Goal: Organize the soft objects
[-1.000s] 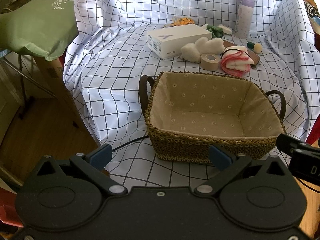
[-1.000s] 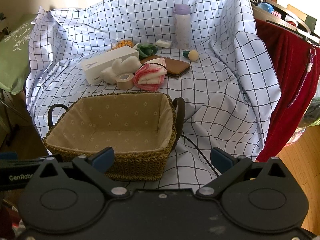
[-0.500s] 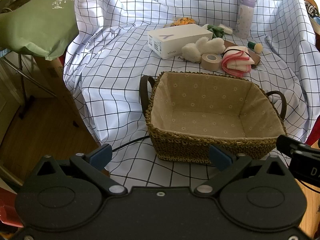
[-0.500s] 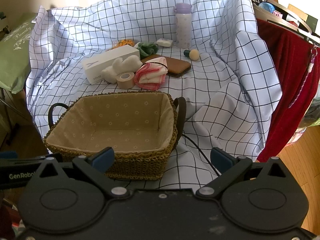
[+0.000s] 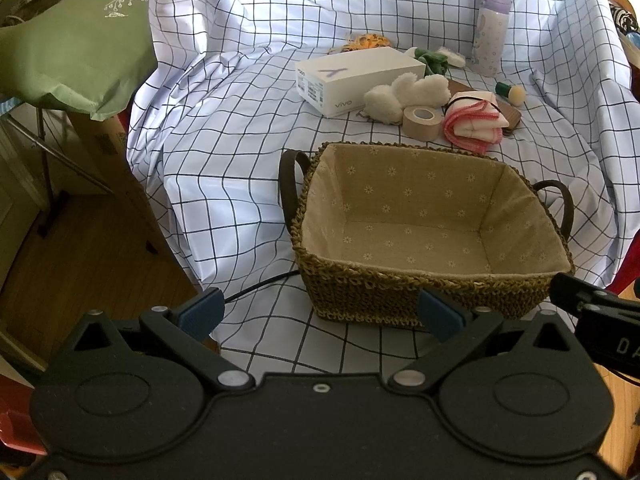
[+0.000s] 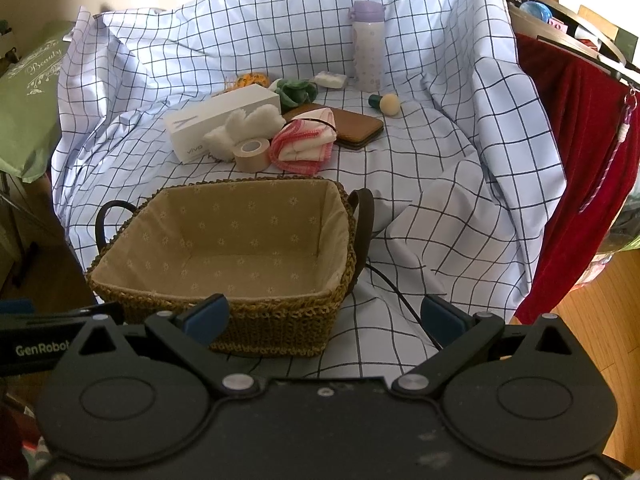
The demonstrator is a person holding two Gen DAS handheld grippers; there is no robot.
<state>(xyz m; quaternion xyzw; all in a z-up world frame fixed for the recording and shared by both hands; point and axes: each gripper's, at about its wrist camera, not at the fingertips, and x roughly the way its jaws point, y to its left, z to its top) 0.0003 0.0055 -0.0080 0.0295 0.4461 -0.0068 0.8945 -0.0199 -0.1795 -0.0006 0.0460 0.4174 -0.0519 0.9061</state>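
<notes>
An empty woven basket (image 5: pixel 384 300) (image 6: pixel 280 320) with a beige floral lining and dark handles sits at the near edge of a checked cloth. Behind it lie a fluffy white plush (image 5: pixel 408 94) (image 6: pixel 244 124), a folded pink-edged cloth (image 5: pixel 474 122) (image 6: pixel 304 140), a green fabric piece (image 5: pixel 430 60) (image 6: pixel 294 90) and an orange fabric piece (image 5: pixel 366 40) (image 6: pixel 250 79). My left gripper (image 5: pixel 320 314) stands open in front of the basket's left corner, holding nothing. My right gripper (image 6: pixel 324 316) is open near the basket's right corner, also holding nothing.
A white phone box (image 5: pixel 356 78) (image 6: pixel 216 120), a tape roll (image 5: pixel 420 122) (image 6: pixel 252 154), a brown wallet (image 6: pixel 352 126), a purple bottle (image 5: pixel 490 32) (image 6: pixel 368 46) and a small brush (image 6: pixel 386 103) share the cloth. A green bag (image 5: pixel 72 40) lies left; red fabric (image 6: pixel 572 160) hangs right.
Both views have drifted back and up a little, so the basket and the objects behind it sit slightly lower in frame. Both grippers stay open.
</notes>
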